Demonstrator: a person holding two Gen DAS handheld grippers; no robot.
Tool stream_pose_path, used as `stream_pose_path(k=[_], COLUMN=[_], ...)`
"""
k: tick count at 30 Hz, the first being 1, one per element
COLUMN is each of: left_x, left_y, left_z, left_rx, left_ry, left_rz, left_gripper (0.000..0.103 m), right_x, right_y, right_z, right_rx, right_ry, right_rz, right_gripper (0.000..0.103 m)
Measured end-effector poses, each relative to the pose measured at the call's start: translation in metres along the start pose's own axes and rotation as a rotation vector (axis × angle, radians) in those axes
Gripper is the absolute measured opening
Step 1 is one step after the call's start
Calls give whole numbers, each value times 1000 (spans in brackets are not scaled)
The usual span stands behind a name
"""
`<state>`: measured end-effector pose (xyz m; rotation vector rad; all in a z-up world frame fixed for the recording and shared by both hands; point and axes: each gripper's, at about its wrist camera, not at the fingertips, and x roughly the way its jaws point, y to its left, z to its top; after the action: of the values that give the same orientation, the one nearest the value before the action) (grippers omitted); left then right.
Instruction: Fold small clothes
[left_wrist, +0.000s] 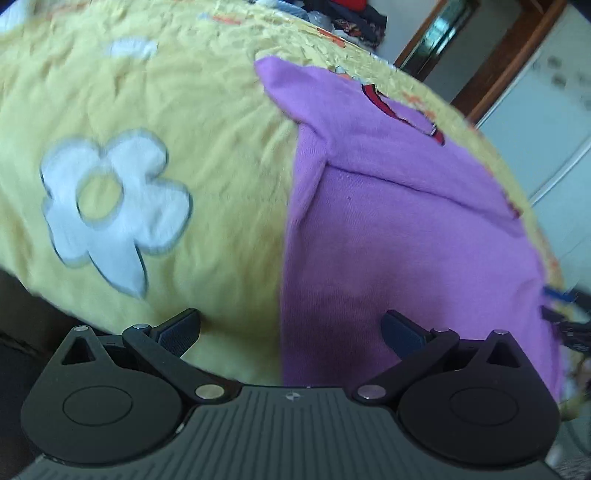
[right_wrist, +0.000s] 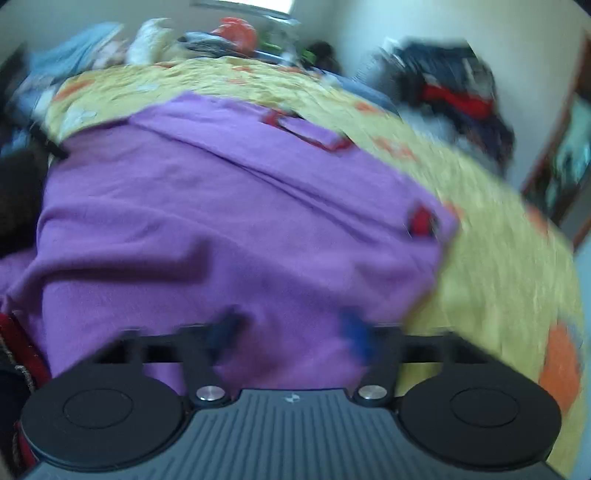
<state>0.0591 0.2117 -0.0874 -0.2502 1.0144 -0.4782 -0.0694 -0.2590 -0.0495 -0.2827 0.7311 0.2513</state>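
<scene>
A: What's on the yellow bedspread (left_wrist: 155, 92)?

B: A purple top (left_wrist: 406, 221) with red trim, spread flat. One side panel looks turned in, with a straight crease across the chest. I'd judge the fold barely begun; the rest is left.

A: And the tools?

B: The left gripper (left_wrist: 291, 328) hovers at the hem, jaws wide, holding nothing. The right gripper (right_wrist: 291, 332) is blurred, jaws partly apart over purple cloth; whether it pinches, I cannot tell.

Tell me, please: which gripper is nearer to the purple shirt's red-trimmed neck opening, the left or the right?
Probably the right, though neither is close. The right gripper sits over the purple shirt, facing the neck opening. The left gripper, open, straddles the shirt's side edge, half over the yellow bedspread.
</scene>
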Motion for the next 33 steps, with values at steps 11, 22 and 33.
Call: stream_pose_path(k=[11, 22, 33], left_x=[16, 54, 24], left_y=[-2, -22, -17], left_z=[-37, -77, -71], left_rx=[108, 176, 140], left_ry=[-41, -36, -93], left_rz=[-143, -347, -420], left_gripper=[103, 84, 5], right_x=[-62, -25, -32], right_y=[-78, -49, -52], right_z=[-54, -54, -69], right_rx=[339, 520, 648], right_ry=[18, -63, -144], right_rz=[-118, 113, 228], right_gripper=[45, 72, 7])
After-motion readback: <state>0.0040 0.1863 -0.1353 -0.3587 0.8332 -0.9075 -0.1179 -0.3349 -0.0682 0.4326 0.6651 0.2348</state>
